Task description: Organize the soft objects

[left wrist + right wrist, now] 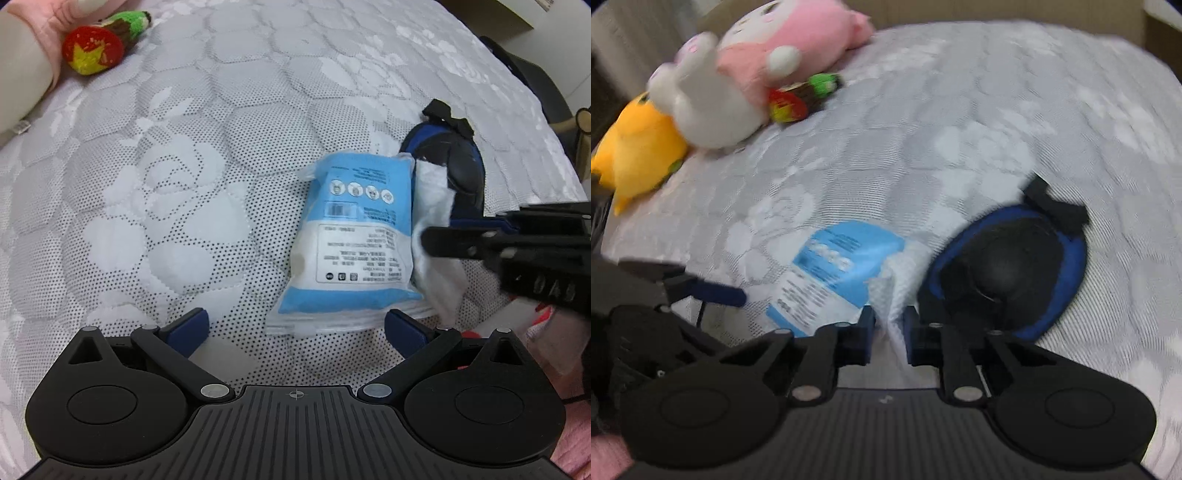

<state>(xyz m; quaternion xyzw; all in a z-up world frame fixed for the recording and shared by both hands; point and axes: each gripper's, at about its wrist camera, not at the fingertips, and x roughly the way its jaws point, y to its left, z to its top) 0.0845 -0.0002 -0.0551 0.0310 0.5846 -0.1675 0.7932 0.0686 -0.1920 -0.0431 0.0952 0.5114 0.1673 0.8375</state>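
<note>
A white cloth lies crumpled on the quilted grey mattress, wedged between a blue-and-white plastic packet on its left and a blue-and-black padded guard on its right, touching both. The right gripper pinches a fold of that cloth between its blue pads, while the left gripper hovers with fingers spread wide at the packet's near edge. Far left sit a pink-and-white plush, a yellow plush and a red-and-green knitted toy.
</note>
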